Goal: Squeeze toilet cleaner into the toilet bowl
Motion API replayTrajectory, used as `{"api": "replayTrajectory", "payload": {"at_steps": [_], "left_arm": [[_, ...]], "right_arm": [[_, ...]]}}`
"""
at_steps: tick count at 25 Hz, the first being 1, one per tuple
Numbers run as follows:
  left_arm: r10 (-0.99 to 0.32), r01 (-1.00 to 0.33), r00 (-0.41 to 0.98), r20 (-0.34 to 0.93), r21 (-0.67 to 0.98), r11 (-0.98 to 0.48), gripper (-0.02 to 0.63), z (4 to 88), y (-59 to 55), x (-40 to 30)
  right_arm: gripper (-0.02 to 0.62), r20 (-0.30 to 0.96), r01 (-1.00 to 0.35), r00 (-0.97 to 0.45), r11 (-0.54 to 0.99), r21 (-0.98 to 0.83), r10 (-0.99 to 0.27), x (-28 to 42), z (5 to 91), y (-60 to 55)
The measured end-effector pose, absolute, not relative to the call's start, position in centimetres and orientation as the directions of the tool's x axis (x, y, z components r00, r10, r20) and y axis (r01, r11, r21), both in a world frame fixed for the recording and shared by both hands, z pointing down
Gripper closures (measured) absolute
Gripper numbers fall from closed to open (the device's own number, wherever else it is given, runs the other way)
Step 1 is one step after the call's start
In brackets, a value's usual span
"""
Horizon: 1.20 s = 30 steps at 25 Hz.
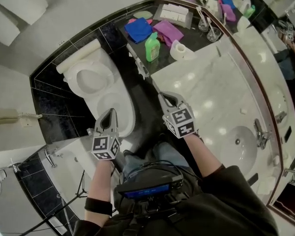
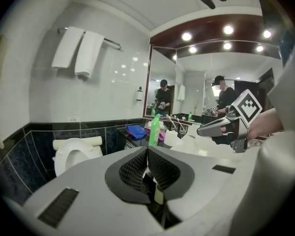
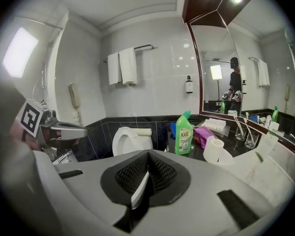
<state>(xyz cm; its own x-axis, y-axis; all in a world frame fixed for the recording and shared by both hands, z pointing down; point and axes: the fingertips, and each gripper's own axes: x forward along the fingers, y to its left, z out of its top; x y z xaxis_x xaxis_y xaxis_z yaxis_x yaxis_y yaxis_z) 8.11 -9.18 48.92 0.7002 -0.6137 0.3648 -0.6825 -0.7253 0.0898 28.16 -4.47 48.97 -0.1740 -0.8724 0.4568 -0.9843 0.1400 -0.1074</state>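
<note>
A green toilet cleaner bottle (image 1: 152,46) stands upright on the dark counter next to the toilet; it also shows in the left gripper view (image 2: 154,130) and the right gripper view (image 3: 184,134). The white toilet (image 1: 96,90) has its lid raised, the seat down and the bowl open (image 3: 130,139). My left gripper (image 1: 109,113) hangs over the toilet's near rim, shut and empty (image 2: 147,149). My right gripper (image 1: 163,98) is over the marble counter's corner, shut and empty (image 3: 148,154), well short of the bottle. Each gripper points towards the back wall.
A toilet paper roll (image 1: 179,50), a blue cloth (image 1: 138,29) and a purple cloth (image 1: 168,32) lie around the bottle. Glasses with toothbrushes (image 1: 209,29) stand by the mirror. The sink (image 1: 241,144) is at the right, a wall phone (image 1: 5,116) at the left.
</note>
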Motion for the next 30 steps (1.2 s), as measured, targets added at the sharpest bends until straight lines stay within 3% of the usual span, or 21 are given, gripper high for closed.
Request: {"api": "replayTrajectory", "payload": {"at_steps": [8, 20, 30], "left_arm": [[-0.466, -0.530, 0.805, 0.367, 0.092, -0.843, 0.468, 49.8, -9.8, 19.7], [-0.269, -0.335, 0.886, 0.377, 0.119, -0.935, 0.309, 57.2, -16.9, 30.1], [-0.228, -0.286, 0.892, 0.390, 0.096, -0.954, 0.253, 62.4, -24.9, 36.3]], "right_arm": [[0.591, 0.451, -0.987, -0.148, 0.104, -0.121, -0.880, 35.3, 50.0, -5.4], [0.591, 0.454, -0.992, -0.079, 0.026, -0.122, -0.888, 40.6, 54.5, -11.6], [0.591, 0.455, -0.991, -0.046, -0.016, -0.132, -0.890, 43.8, 58.8, -17.4]]}}
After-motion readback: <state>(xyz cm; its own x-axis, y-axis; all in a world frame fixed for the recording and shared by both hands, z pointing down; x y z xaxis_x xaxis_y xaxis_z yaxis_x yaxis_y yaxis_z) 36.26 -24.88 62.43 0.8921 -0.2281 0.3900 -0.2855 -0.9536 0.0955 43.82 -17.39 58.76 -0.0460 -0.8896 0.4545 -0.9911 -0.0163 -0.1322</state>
